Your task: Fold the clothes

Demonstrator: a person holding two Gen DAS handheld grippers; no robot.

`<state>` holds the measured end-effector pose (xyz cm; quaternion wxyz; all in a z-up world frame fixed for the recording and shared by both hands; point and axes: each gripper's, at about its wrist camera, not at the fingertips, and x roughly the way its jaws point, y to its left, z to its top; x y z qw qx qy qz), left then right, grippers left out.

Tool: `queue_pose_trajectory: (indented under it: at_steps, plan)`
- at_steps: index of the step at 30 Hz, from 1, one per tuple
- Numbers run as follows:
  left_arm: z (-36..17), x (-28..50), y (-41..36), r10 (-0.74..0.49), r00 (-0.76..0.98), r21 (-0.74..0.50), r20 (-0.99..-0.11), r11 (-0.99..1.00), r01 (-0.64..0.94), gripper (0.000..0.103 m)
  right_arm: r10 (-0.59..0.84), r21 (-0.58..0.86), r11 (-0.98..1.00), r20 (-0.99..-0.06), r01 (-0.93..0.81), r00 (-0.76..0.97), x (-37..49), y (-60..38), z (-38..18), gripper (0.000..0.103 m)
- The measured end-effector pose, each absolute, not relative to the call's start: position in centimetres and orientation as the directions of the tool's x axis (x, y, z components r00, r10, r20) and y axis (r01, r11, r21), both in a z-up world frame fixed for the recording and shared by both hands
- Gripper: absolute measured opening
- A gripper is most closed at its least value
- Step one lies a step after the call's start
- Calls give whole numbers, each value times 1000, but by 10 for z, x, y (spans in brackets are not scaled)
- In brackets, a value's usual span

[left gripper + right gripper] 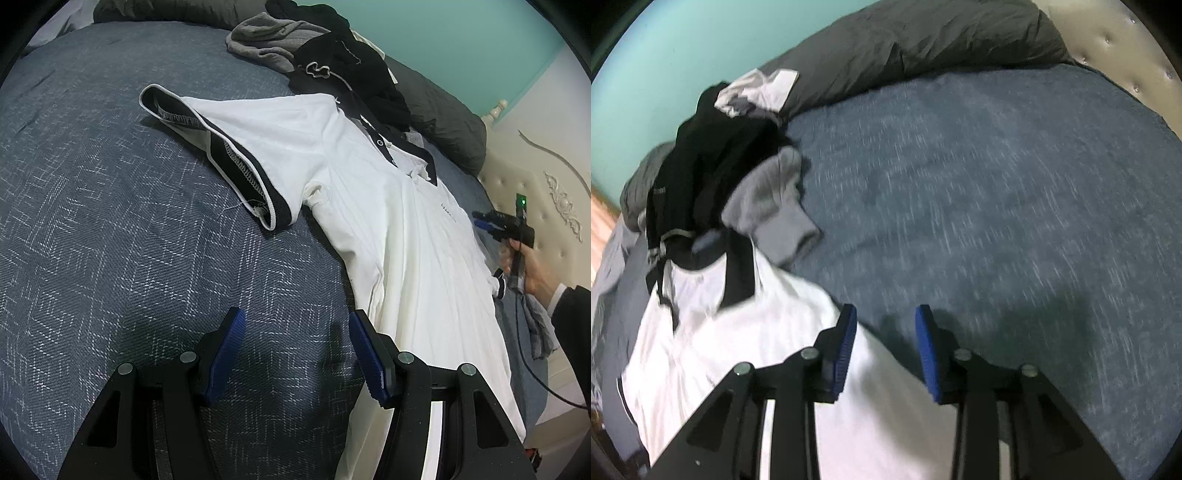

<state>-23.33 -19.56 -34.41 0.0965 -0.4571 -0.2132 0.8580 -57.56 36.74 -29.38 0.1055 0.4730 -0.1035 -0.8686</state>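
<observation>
1. From my left wrist: one white polo shirt (388, 221) lies spread on the blue bedspread (129, 221); my left gripper (295, 354) gapes wide, empty, beside its edge. Only here my right hand (532, 266) shows.
2. From my right wrist: blurred; my right gripper (886, 347) stands partly open, empty, over the shirt's edge; one pile of dark clothes (713, 166) beyond.

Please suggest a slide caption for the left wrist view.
White polo shirt spread on the blue bedspread, open left hand-held gripper at its side.
</observation>
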Motion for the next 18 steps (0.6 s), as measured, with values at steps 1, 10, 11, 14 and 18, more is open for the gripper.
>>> queue_pose_trajectory:
  at_steps: [1, 10, 11, 14, 18]
  plan:
    - [-344, -233, -195, 360, -564, -453, -744, -891, 30, 63, -288, 279, -955, -806, 97, -517, -573, 368, -296, 33]
    - [-346, -236, -193, 361, -562, -455, -744, -890, 32, 63, -180, 169, -983, -820, 70, -543, -563, 367, -296, 1]
    - [-346, -237, -193, 362, -562, -457, -744, -889, 32, 63, -173, 178, -983, -818, 44, -548, -563, 371, -296, 1]
    - [-345, -236, -194, 366, -563, -462, -741, -886, 33, 63, -237, 253, -967, -828, 38, -509, -566, 375, -304, 2]
    - [-345, -235, -194, 370, -562, -468, -740, -883, 34, 63, -245, 305, -952, -794, -16, -556, -554, 391, -292, 21]
